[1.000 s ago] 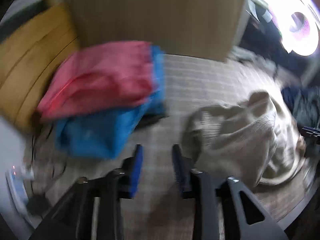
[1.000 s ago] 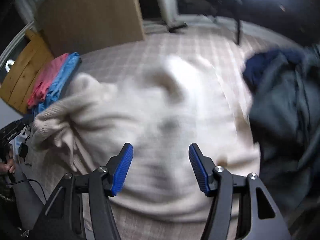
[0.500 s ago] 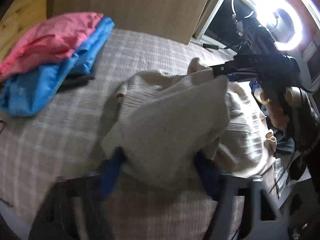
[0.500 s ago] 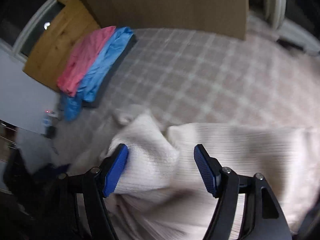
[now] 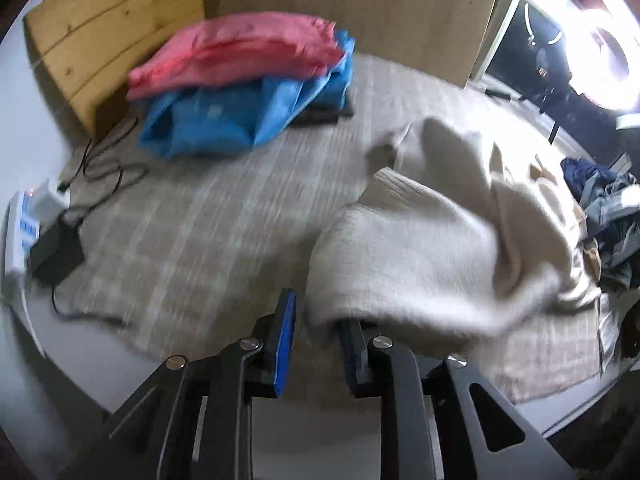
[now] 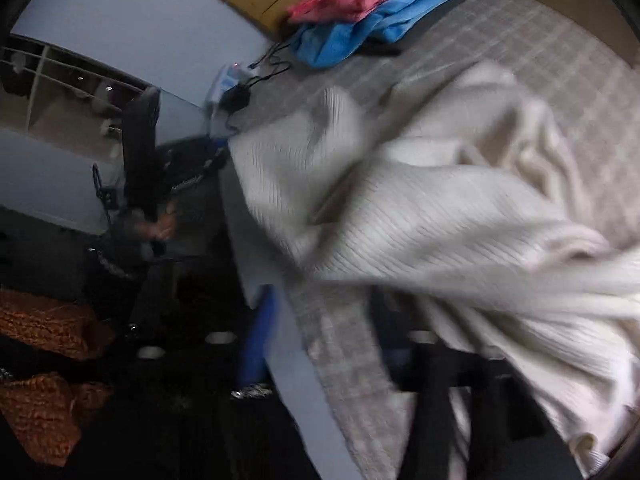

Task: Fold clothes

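A cream ribbed sweater [image 5: 420, 240] lies crumpled on the grey checked bed cover [image 5: 192, 232], blurred by motion. My left gripper [image 5: 316, 332] is at the sweater's near left edge, and its blue pads are closed on a fold of the knit. In the right wrist view the sweater [image 6: 400, 208] stretches across the cover [image 6: 540, 52] and drapes over my right gripper's [image 6: 320, 340] right finger. That gripper's fingers stand wide apart, and the blue left pad [image 6: 258, 340] is bare. The right view is heavily blurred.
A folded pink garment [image 5: 240, 52] on a blue one [image 5: 224, 120] sits at the back left against a wooden board [image 5: 112, 40]. A power strip [image 5: 20, 216] and black adapter [image 5: 56, 248] lie at the left edge. Dark clothes [image 5: 608, 208] are heaped at the right.
The left gripper has gone from wide open around the sweater to closed on its edge and has pulled back left. The right gripper has swung left over the bed's edge, staying open.
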Demonstrator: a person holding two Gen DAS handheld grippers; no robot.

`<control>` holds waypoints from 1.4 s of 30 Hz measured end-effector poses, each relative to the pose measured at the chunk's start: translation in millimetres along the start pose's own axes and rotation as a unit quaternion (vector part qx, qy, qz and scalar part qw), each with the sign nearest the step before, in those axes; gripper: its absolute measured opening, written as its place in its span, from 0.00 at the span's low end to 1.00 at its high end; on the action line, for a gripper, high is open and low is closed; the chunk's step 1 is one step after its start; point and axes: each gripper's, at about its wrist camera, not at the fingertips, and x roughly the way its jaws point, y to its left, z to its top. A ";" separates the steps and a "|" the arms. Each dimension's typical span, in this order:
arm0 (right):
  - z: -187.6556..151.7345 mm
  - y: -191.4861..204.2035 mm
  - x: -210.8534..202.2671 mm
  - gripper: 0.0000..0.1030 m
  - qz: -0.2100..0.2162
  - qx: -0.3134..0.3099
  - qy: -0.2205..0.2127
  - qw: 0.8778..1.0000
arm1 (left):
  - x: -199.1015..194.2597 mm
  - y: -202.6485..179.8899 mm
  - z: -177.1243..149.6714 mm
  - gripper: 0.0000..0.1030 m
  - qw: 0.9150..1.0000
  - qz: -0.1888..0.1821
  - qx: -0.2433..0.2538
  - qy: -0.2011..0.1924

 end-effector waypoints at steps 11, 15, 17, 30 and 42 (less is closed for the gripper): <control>68.7 -32.8 31.7 0.64 -0.114 -0.023 -0.037 0.993 | -6.3 -25.7 -10.3 0.21 1.000 0.012 0.023 -0.014; 92.1 -40.8 52.8 0.69 -0.141 -0.037 -0.038 0.989 | -5.0 -26.0 -13.1 0.21 1.000 0.018 0.021 -0.010; 103.8 -44.8 63.4 0.17 -0.155 -0.044 -0.038 0.986 | -4.7 -27.2 -15.7 0.21 0.999 0.020 0.026 -0.006; -38.4 -67.2 -53.9 0.18 -0.210 0.084 -0.086 0.970 | -14.6 -43.0 -5.2 0.38 0.995 0.009 0.101 0.016; 16.1 -48.9 -47.0 0.65 -0.212 -0.035 -0.113 0.970 | -1.5 -43.0 54.8 0.72 0.990 -0.011 0.142 0.009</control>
